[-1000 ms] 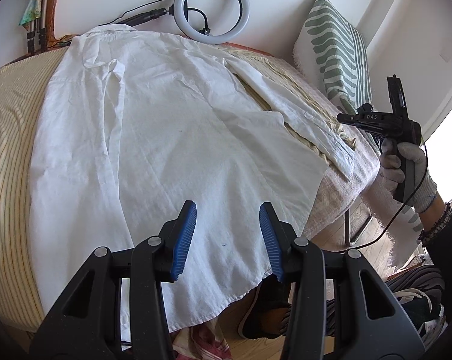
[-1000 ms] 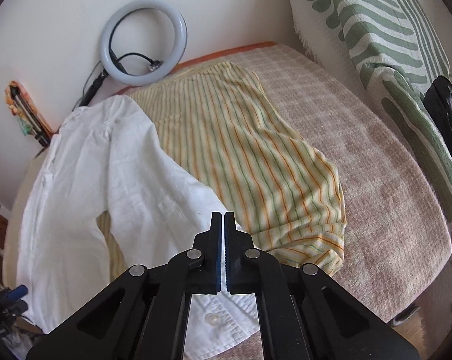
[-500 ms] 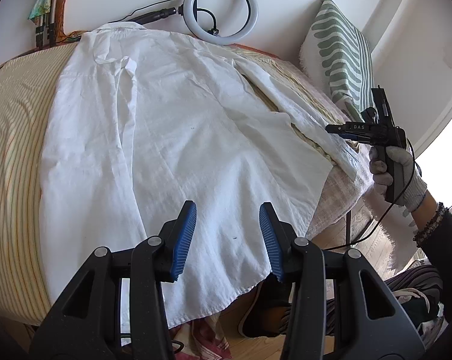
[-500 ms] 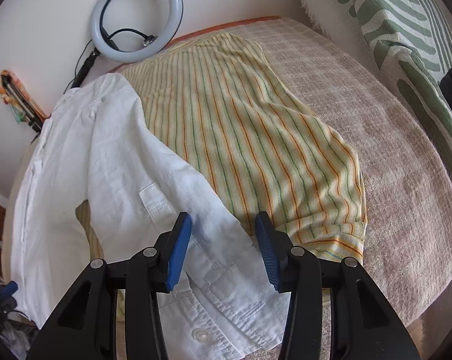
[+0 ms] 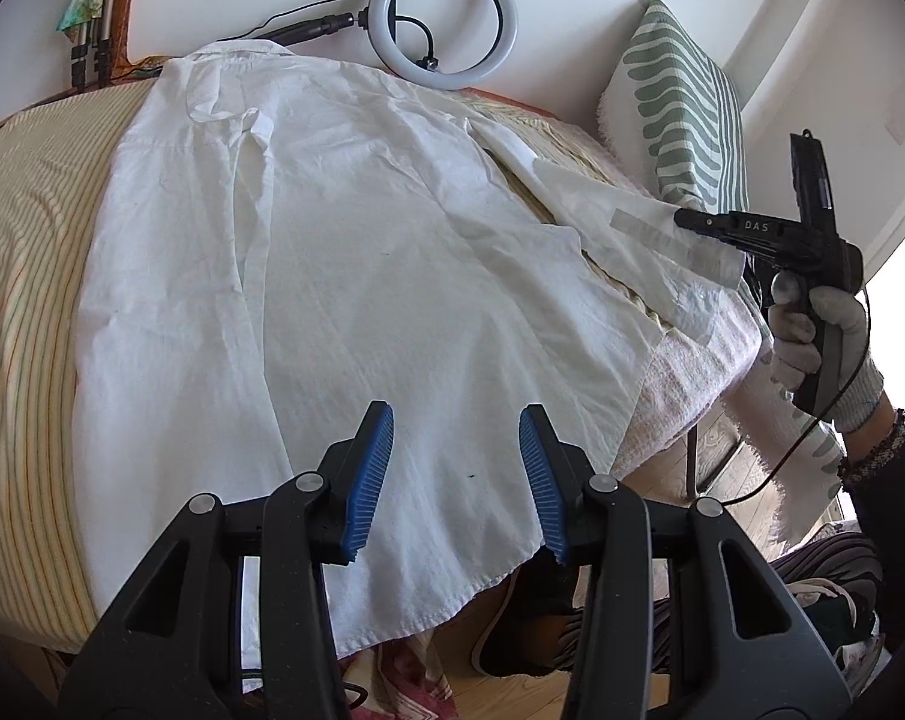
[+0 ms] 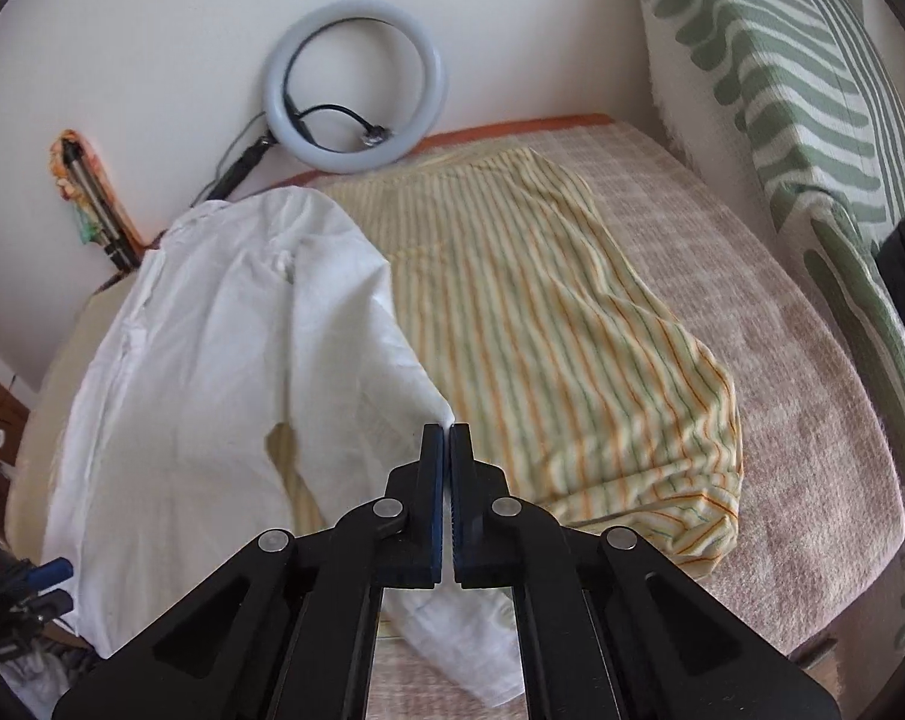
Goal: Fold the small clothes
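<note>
Since half a second ago the right gripper (image 6: 450,468) has gone from spread over the sleeve (image 6: 356,324) to clamped on it: its jaws now meet with white cloth pinched at the tips, and the cuff end hangs below them. The sleeve, which lay flat on the striped sheet (image 6: 542,324), now rises off it toward the fingers, so the hand has begun to lift. The left view has barely shifted in that time.

Nearest the left gripper (image 5: 455,480), the shirt (image 5: 362,276) hem lies directly under and between its fingers, which stand about half open over the cloth with nothing in them. From there the shirt's body runs away from the fingers, long axis pointing at the collar by the wall, with the ring light (image 5: 443,21) beyond it. To the right of the left fingers the held sleeve slants outward to the right gripper (image 5: 692,221), gripped in a gloved hand (image 5: 812,336) off the bed's edge, in front of the pillow (image 5: 686,114).

The coming fold likely turns on this: the sleeve stretches from the right fingers ahead and to their left toward the shoulder, and the shirt's body lies further left. So the sleeve would be carried leftward across the body, and the right hand alone has it.
</note>
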A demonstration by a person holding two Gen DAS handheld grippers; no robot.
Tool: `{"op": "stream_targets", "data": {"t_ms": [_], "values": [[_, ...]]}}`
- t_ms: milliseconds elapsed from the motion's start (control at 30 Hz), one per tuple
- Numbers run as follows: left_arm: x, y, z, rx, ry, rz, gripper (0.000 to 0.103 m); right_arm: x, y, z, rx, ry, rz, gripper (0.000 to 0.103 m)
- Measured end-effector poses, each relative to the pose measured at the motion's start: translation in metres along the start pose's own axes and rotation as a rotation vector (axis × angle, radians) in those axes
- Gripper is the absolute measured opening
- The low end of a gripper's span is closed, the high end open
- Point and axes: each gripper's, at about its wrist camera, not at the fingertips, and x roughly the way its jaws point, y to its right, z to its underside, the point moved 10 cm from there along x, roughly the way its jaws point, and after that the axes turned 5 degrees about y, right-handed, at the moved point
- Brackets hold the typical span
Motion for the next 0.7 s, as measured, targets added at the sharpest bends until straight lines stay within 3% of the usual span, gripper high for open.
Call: {"op": "stream_targets", "data": {"t_ms": [100,233,400,567,633,700], "values": [[-0.002,-0.003,0.000,-0.010,0.003,-0.002,0.045,-0.007,-0.061,0.001,-0.158,0.023,-0.038,0.001],[-0.007,-0.008,0.000,-0.020,0.012,-0.006,0.045,-0.005,-0.140,0.033,-0.385,-0.011,-0.133,0.001],[-0.009,-0.015,0.000,-0.036,0.013,-0.014,0.045,0.011,-0.186,0.083,-0.563,-0.087,-0.171,0.000],[-0.008,-0.018,-0.001,-0.038,0.012,-0.015,0.045,0.022,-0.184,0.098,-0.541,-0.149,-0.189,0.001],[-0.008,-0.018,-0.001,-0.039,0.012,-0.015,0.045,0.013,-0.183,0.097,-0.488,-0.175,-0.268,0.005],[-0.008,-0.018,-0.002,-0.045,0.013,-0.009,0.045,-0.004,-0.182,0.089,-0.413,-0.174,-0.356,0.021]]}}
